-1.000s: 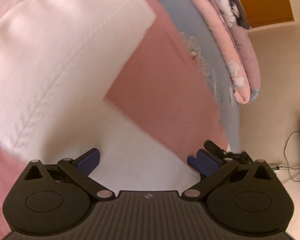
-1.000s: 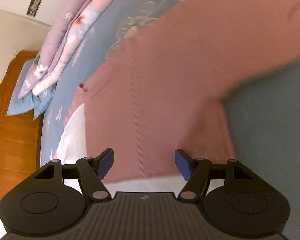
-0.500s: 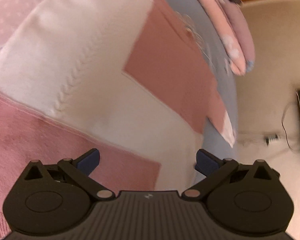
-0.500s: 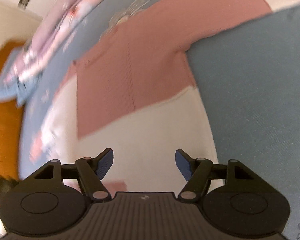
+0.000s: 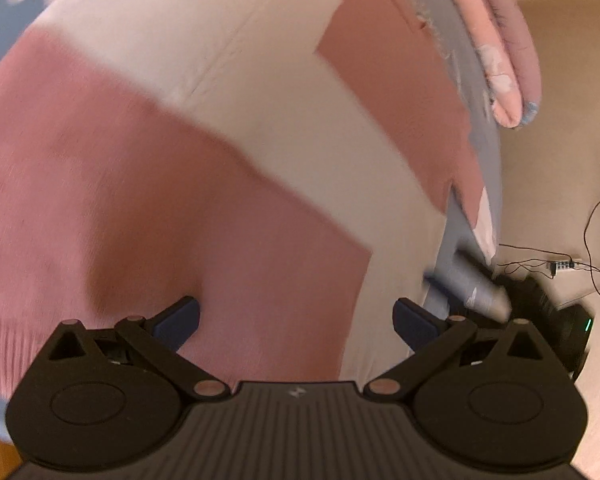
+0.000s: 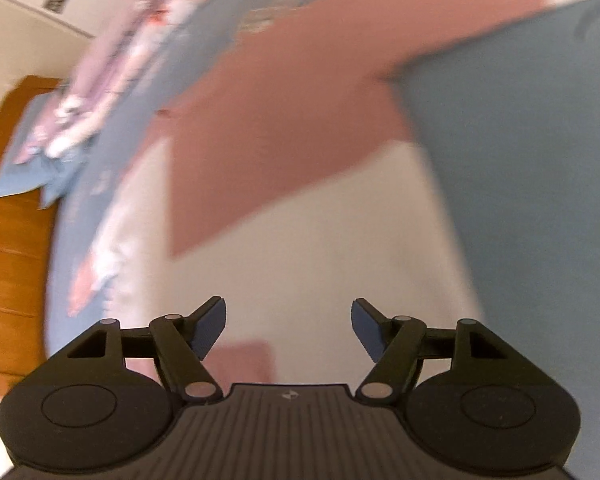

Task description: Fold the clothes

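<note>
Both grippers hover over the sweater [image 5: 148,184], jaws spread wide and empty; left gripper [image 5: 296,316] sits above the pink hem end, right gripper [image 6: 288,328] above the white band. The sweater lies spread flat on the bed [image 6: 520,160], pink and white colour blocks, one sleeve running out toward the bed's far side in the right wrist view. Main risk, as a judgement: both frames are motion-blurred, so a pinch made on the move may land on the wrong spot, or catch the blue sheet along with the knit and drag the bedding into the fold. Second risk: the knit looks thick and soft, with a ribbed hem [image 5: 4,348] and a raised cable line [image 5: 220,60] down the white block; a one-layer pinch likely stretches it and skews the fold line instead of lifting the panel cleanly. Third: the sleeve tip with its white cuff [image 5: 485,224] lies right at the bed edge above the floor, so a pull toward that side could slide it off. The rolled pink floral quilt [image 5: 504,40] sits near the garment and could snag a swept sleeve. Cables and a power strip [image 5: 562,266] lie on the floor below, well apart from the work.
</note>
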The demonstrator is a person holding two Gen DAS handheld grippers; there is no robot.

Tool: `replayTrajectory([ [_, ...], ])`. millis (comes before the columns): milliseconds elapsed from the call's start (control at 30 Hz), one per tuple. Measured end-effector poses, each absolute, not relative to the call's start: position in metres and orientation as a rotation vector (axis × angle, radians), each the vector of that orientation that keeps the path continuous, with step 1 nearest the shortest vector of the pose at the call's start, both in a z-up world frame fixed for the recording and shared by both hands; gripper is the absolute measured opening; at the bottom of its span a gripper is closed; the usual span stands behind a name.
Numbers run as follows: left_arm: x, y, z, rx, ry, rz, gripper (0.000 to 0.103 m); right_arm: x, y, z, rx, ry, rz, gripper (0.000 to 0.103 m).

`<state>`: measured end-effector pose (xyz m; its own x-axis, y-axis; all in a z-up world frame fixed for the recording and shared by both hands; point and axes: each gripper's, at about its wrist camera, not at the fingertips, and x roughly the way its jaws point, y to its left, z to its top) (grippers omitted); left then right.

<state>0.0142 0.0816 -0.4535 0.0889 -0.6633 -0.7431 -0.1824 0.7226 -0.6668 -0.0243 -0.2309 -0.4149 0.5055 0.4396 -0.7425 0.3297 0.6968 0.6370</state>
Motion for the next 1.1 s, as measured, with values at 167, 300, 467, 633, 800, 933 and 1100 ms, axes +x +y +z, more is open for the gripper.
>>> replayTrajectory([
  [167,-0.005,0.093,-0.435,-0.760,1.398,-0.355,0.102,0.026,-0.188,-0.424,0.770,1.064,0.250,0.074],
  [300,-0.013,0.103,-0.424,-0.816,1.319,-0.310,0.102,0.008,-0.185,-0.441,0.767,1.140,0.258,0.074],
  [467,-0.019,0.119,-0.417,-0.830,1.228,-0.257,0.102,-0.036,-0.201,-0.439,0.793,1.223,0.269,0.074],
  [633,-0.009,0.131,-0.436,-0.858,1.190,-0.269,0.102,-0.044,-0.201,-0.430,0.730,1.268,0.283,0.075],
  [800,-0.017,0.149,-0.440,-0.726,1.174,-0.214,0.101,-0.044,-0.198,-0.424,0.690,1.273,0.291,0.075],
  [933,-0.018,0.166,-0.432,-0.796,1.202,-0.121,0.101,-0.042,-0.199,-0.417,0.686,1.243,0.296,0.075],
  [1100,0.021,0.158,-0.422,-0.924,1.055,-0.303,0.101,-0.019,-0.168,-0.416,0.663,1.220,0.444,0.075],
])
